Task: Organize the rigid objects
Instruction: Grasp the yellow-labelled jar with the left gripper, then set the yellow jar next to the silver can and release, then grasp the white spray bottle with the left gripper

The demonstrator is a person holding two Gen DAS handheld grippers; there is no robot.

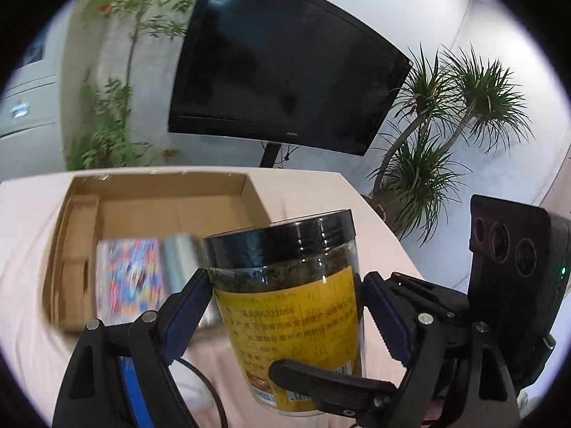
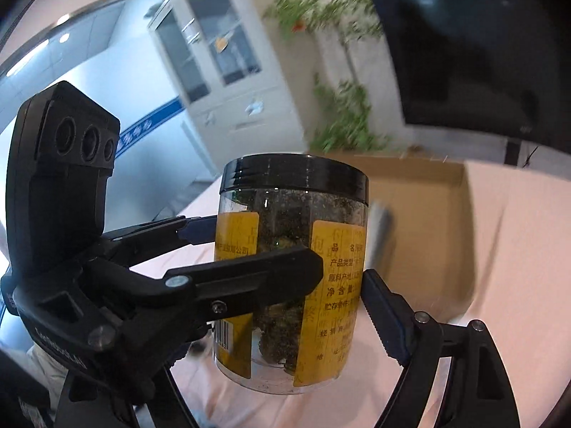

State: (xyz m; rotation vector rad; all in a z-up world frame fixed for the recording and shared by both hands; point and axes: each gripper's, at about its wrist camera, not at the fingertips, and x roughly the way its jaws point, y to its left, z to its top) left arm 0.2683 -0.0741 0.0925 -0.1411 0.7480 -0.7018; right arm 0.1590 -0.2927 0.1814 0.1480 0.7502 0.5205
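While we carry the jar (image 1: 285, 306) above the table (image 1: 28, 214), both the left gripper (image 1: 285, 306) and the right gripper (image 2: 303, 278) clamp its sides, holding it upright just short of the cardboard box (image 1: 160, 210). We should keep the two squeezes even, stay level, and lower it into the bare corner beside the colourful book (image 1: 132, 278).
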